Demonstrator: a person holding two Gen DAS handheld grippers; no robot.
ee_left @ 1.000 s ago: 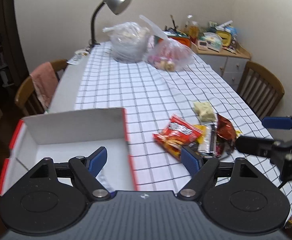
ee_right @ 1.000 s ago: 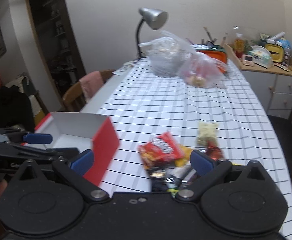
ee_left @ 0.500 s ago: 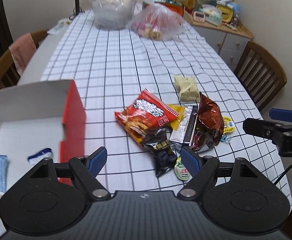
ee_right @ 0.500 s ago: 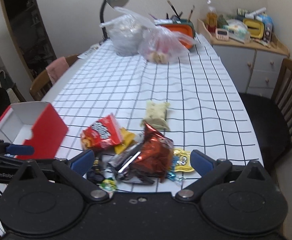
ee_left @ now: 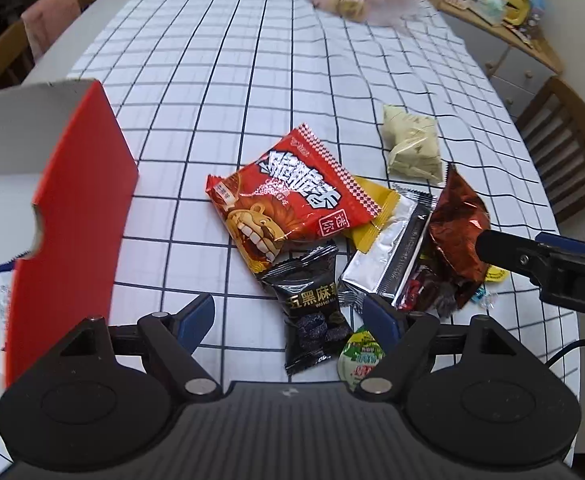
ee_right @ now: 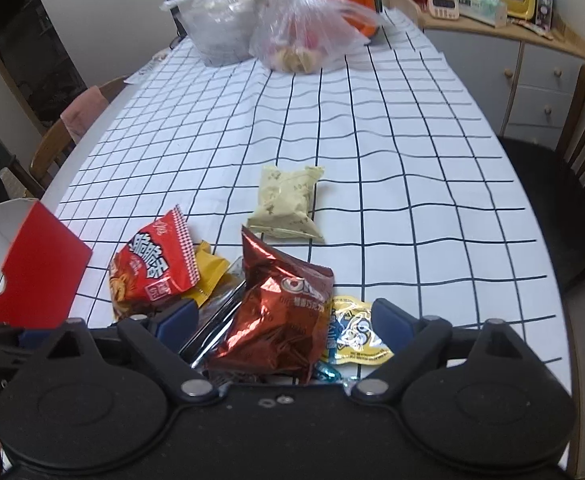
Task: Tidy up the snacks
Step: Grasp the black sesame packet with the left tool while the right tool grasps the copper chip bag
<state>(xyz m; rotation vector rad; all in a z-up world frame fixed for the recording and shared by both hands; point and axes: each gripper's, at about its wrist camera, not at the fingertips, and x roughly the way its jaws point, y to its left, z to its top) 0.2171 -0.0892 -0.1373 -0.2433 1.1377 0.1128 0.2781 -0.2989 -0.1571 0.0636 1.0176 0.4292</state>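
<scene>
A pile of snacks lies on the checked tablecloth (ee_left: 252, 80). It includes a red lion bag (ee_left: 292, 196), a black packet (ee_left: 312, 312), a silver packet (ee_left: 388, 256) and a copper foil bag (ee_right: 276, 316). A beige packet (ee_right: 288, 204) lies apart behind them. My left gripper (ee_left: 288, 318) is open low over the black packet, pads clear of it. My right gripper (ee_right: 282, 316) straddles the copper foil bag with its jaws closing, and its pads are not touching the bag. A red-and-white box (ee_left: 72, 200) stands open to the left with a blue-white packet (ee_left: 4, 292) inside.
Two filled plastic bags (ee_right: 304, 36) sit at the table's far end. A wooden chair (ee_right: 572, 184) stands at the right edge, and another chair with a pink cloth (ee_right: 80, 116) at the left. A cluttered sideboard (ee_right: 532, 64) is behind.
Both grippers have dropped and moved in over the snack pile. The left view has swung from the box to the pile. The right jaws have narrowed a little.
</scene>
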